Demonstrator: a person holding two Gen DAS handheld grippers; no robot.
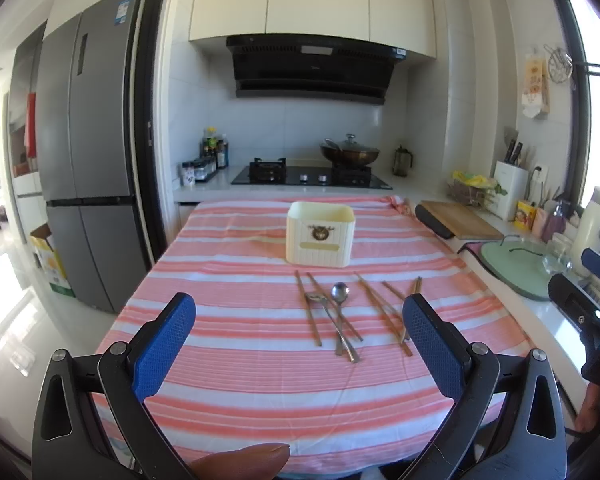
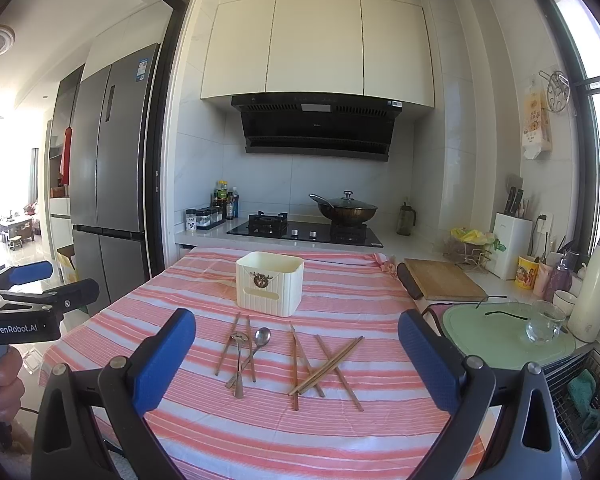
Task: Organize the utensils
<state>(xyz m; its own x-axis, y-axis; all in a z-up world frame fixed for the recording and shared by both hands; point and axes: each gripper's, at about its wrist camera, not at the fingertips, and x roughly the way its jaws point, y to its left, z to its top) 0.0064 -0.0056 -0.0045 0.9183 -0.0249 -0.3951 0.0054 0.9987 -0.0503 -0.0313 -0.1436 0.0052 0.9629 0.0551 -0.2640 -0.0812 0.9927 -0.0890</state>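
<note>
A cream utensil holder (image 1: 321, 236) (image 2: 269, 283) stands upright on the pink-striped tablecloth (image 1: 228, 360) (image 2: 260, 432). In front of it lie two metal spoons (image 1: 339, 293) (image 2: 262, 336) crossed over each other, among several wooden chopsticks (image 1: 384, 312) (image 2: 326, 366). My left gripper (image 1: 299, 308) is open and empty, held above the near part of the table. My right gripper (image 2: 297, 326) is open and empty too, a little to the right. The left gripper also shows at the left edge of the right wrist view (image 2: 32, 280).
A wooden cutting board (image 2: 444, 280) and a green tray (image 2: 500, 332) with a glass (image 2: 544, 322) sit on the counter to the right. A stove with a lidded wok (image 2: 346, 208) is behind the table. A fridge (image 2: 108, 184) stands at left.
</note>
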